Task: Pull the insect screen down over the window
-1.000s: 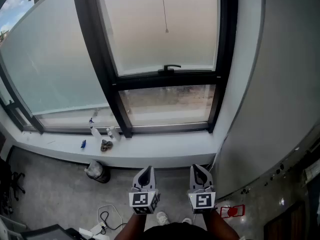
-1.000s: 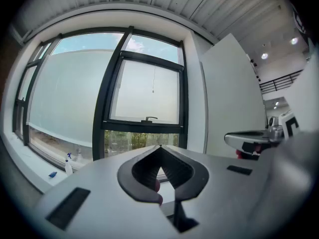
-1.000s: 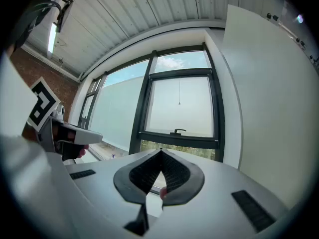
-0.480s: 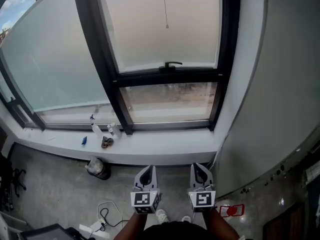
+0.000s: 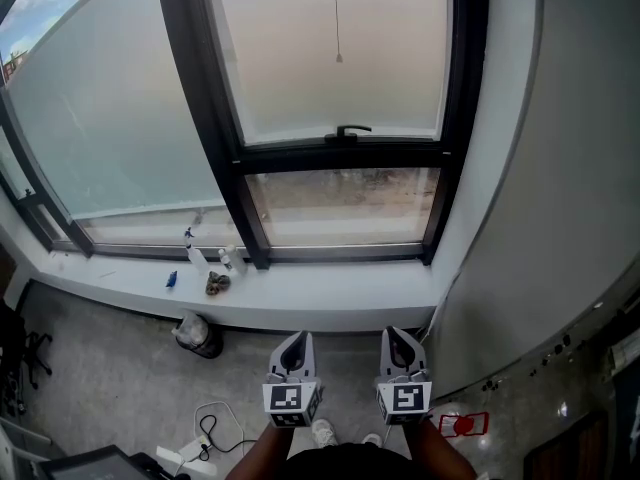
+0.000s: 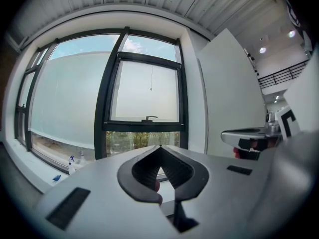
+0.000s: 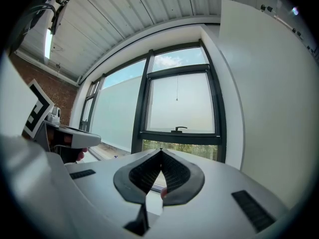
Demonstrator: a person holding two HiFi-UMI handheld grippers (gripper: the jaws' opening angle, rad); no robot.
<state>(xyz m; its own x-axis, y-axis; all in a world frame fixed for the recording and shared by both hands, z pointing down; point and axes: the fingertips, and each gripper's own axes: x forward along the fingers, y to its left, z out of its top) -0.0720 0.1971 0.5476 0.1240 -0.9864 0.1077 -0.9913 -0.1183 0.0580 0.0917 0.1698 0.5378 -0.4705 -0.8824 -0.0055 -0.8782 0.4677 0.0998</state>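
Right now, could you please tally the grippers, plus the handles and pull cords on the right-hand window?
Grippers: 2 (left gripper, right gripper)
Handle: 1
Pull cord: 1
Total: 4

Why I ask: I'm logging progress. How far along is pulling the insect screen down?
Done: nothing visible; the pull cord hangs free before the window. In hand: nothing; left gripper and right gripper are shut, empty, well short of it. Left: reach the cord, grip it, draw the screen down.
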